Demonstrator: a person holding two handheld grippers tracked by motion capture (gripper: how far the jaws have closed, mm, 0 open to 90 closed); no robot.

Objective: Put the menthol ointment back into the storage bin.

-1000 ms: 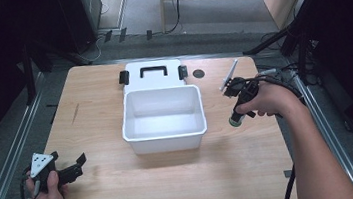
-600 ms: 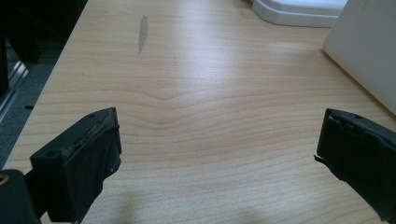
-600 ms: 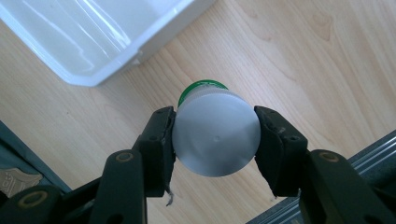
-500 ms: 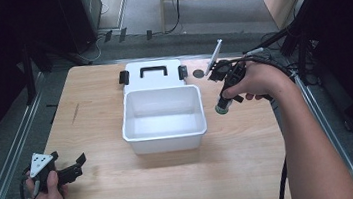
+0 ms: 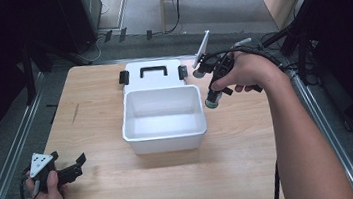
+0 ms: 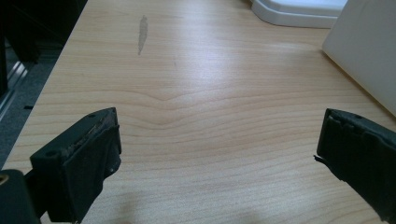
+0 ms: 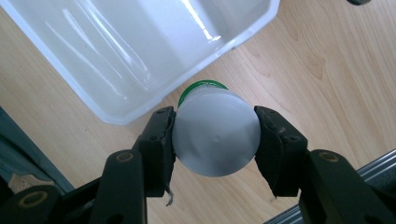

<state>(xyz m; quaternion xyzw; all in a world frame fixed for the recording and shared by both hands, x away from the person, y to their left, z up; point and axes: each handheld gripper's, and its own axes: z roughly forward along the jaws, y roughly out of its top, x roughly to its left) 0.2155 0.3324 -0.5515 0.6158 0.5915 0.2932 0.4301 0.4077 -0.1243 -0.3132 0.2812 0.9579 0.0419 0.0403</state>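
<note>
A white open bin (image 5: 165, 131) stands in the middle of the wooden table (image 5: 249, 141), and its white lid (image 5: 152, 80) with a black handle lies flat just behind it. My right gripper (image 5: 215, 91) (image 7: 215, 140) hangs over the bin's right rim, shut on a small grey bottle (image 7: 215, 136) held upside down, its green cap (image 5: 211, 103) (image 7: 201, 87) pointing at the table. In the right gripper view the bin (image 7: 140, 51) lies just beyond the bottle. My left gripper (image 5: 74, 165) (image 6: 219, 149) rests open near the table's front left corner, nothing between its jaws.
A small dark round object (image 5: 197, 74) lies on the table right of the lid. Metal rails run along the table's left (image 5: 15, 163) and right (image 5: 317, 113) sides. Bare wood spreads in front of the bin and around the left gripper.
My right gripper carried the bottle leftward and away from me, from the table's right side to just over the bin's right rim. The left gripper stayed still.
</note>
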